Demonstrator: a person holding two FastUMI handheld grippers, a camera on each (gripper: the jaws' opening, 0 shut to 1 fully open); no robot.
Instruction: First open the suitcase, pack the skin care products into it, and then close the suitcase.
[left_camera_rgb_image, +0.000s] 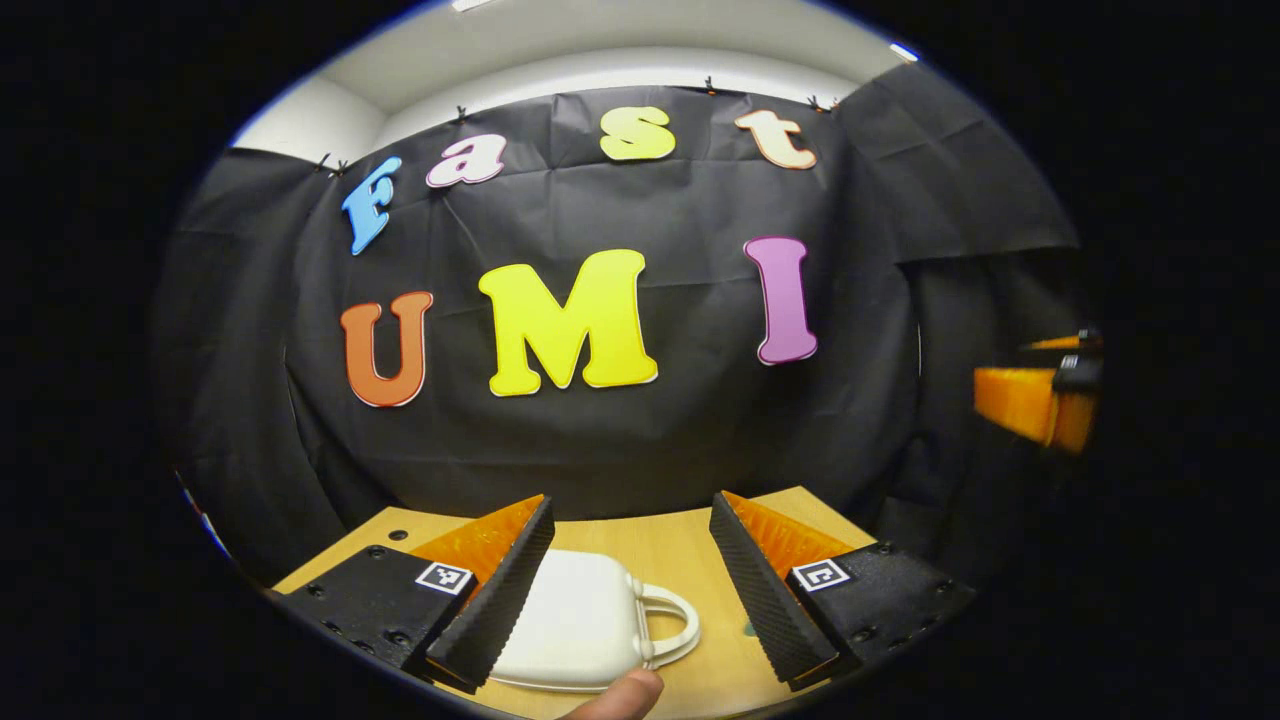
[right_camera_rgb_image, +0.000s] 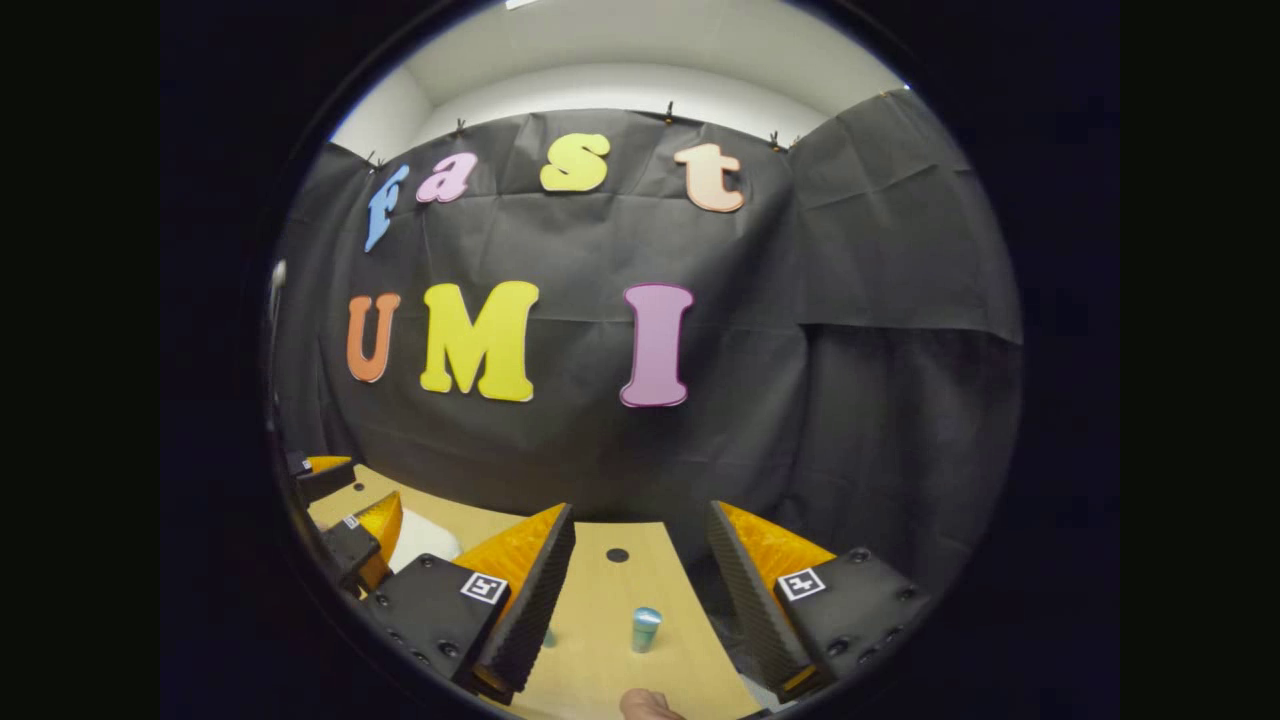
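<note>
Suitcase (left_camera_rgb_image: 575, 620) on the table (left_camera_rgb_image: 680, 545) (lid down), bottle (right_camera_rgb_image: 646, 628) upright farther right.

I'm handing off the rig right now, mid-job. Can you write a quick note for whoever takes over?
Left tongs: open, empty, above the small white hard-shell suitcase with a loop handle lying closed on the light wooden table.
Right tongs: open, empty, pointing at a small teal cylindrical skin care bottle standing upright on the table.
Done: nothing yet.
Left: open suitcase, pack bottle, close.
</note>
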